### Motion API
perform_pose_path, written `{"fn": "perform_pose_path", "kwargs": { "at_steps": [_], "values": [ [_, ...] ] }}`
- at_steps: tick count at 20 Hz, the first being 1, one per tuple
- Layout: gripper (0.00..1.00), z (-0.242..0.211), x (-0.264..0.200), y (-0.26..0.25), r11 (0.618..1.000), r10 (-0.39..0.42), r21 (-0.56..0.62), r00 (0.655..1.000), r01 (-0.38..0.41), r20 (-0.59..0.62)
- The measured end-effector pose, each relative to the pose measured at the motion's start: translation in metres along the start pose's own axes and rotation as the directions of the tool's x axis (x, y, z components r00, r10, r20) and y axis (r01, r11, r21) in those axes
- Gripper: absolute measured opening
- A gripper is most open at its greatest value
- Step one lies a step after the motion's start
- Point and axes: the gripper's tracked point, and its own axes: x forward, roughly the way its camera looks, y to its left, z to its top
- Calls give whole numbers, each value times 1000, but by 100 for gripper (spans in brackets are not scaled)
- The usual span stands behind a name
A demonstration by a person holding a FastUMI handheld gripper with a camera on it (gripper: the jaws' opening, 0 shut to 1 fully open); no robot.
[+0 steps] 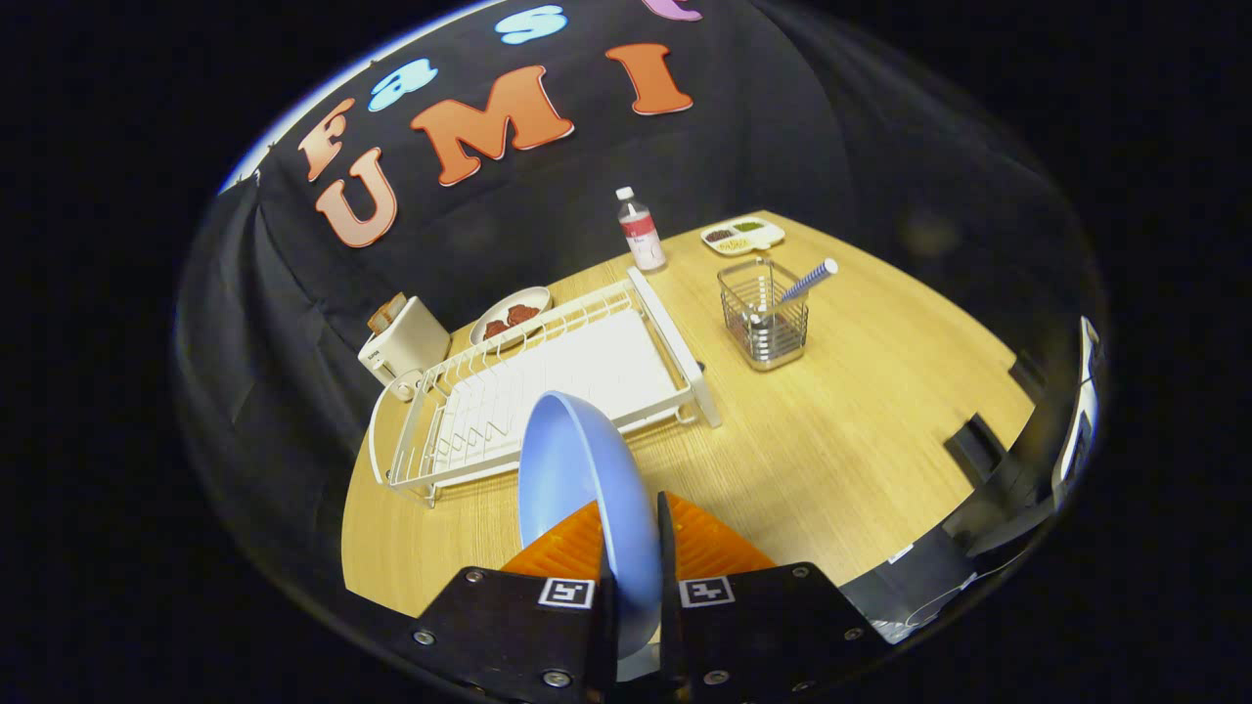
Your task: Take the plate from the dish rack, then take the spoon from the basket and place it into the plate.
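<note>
In the gripper view, the gripper (634,548) has its two orange fingers (562,552) closed almost together on the rim of one blue plate (577,479), one finger on each face, so the plate stands on edge between them and rises ahead of them, tilted a little to the left. Held by the rim like this it appears to hang above the wooden table (841,440), lifted clear of the white dish rack (548,381), which lies just beyond it with nothing in its slots; my judgement is that the first step, taking the plate out, is done and the plate still has to be set flat on the bare wood before the spoon can go in. The thin-edge grip suits pulling a plate upright from the rack's wires, but it could let the plate swing or slip. To the right of the rack, apart from it, stands one wire basket (765,315) with a single spoon (797,286) leaning inside it, its striped handle sticking up and out to the right, easy to pinch. Beyond the rack I count one white toaster (403,342), one small dish of dark food (509,315), one bottle (640,231) and one divided tray (741,235).
</note>
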Motion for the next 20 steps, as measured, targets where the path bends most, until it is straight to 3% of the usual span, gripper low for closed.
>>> {"fn": "perform_pose_path", "kwargs": {
  "at_steps": [6, 15, 17, 20],
  "values": [
    [17, -38, 36, 3, 981, 116, 169, 989, -100, -87],
    [22, -49, 66, -11, 951, 178, 281, 973, -133, -145],
    [27, -53, 68, -21, 949, 172, 293, 969, -114, -178],
    [48, -39, 61, -41, 962, 135, 258, 977, -90, -164]
  ]
}}
